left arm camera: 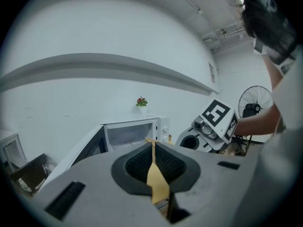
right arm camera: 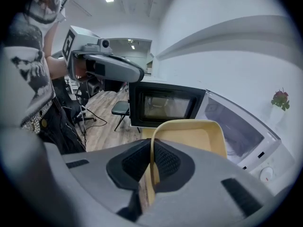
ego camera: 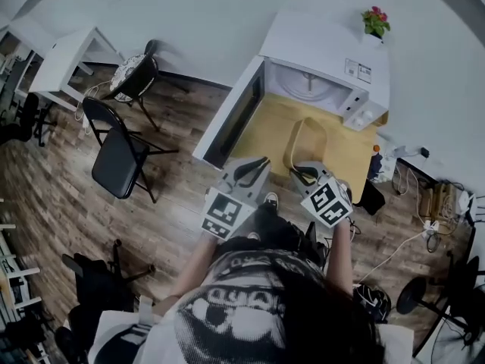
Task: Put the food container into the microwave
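Observation:
A white microwave (ego camera: 326, 74) stands on a yellow-topped table (ego camera: 276, 123) with its door (ego camera: 231, 123) swung wide open to the left and its cavity empty. My right gripper (ego camera: 303, 174) is shut on the near rim of a pale yellow food container (ego camera: 307, 139), which hangs over the table in front of the opening. In the right gripper view the container (right arm camera: 189, 134) stretches from the jaws toward the microwave (right arm camera: 232, 126). My left gripper (ego camera: 254, 167) hovers beside it, pads together with nothing held; only a tan sliver shows between them (left arm camera: 152, 148).
A small potted flower (ego camera: 375, 23) sits on top of the microwave. Two black chairs (ego camera: 117, 154) and a white desk (ego camera: 68, 55) stand on the wooden floor to the left. Cables and a power strip (ego camera: 432, 226) lie at the right, near a standing fan (left arm camera: 255, 103).

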The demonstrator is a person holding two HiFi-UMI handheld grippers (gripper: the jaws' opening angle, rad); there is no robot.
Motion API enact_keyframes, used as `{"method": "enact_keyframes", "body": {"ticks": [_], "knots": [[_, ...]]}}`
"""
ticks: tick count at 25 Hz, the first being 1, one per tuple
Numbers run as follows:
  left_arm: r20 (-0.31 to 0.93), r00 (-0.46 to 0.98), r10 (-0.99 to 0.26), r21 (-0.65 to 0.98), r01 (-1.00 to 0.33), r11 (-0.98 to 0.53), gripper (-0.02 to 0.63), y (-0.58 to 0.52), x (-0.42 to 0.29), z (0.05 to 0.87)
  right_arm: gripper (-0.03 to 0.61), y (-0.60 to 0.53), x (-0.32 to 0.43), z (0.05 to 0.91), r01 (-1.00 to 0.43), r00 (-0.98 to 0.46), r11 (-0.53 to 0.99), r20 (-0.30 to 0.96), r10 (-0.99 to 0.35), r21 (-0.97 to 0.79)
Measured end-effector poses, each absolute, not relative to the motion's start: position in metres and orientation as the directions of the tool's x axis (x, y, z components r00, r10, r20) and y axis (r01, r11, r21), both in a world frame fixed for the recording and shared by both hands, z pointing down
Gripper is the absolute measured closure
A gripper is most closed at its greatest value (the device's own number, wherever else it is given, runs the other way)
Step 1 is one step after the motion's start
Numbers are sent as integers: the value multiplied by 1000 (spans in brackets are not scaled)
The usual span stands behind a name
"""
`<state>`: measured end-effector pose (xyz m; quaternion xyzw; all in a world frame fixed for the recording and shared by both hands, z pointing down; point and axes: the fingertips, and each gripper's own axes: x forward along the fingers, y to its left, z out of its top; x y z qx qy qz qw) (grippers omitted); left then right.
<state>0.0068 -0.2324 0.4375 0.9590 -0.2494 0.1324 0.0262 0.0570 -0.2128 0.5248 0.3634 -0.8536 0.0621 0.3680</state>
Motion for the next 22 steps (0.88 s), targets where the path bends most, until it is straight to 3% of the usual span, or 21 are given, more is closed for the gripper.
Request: {"method": "enact_keyframes", "body": {"ticks": [22], "knots": [[283, 823, -492, -56, -498, -865, 597, -334, 72, 442, 558, -377, 137, 592, -549, -395, 798, 764, -510, 248]]}}
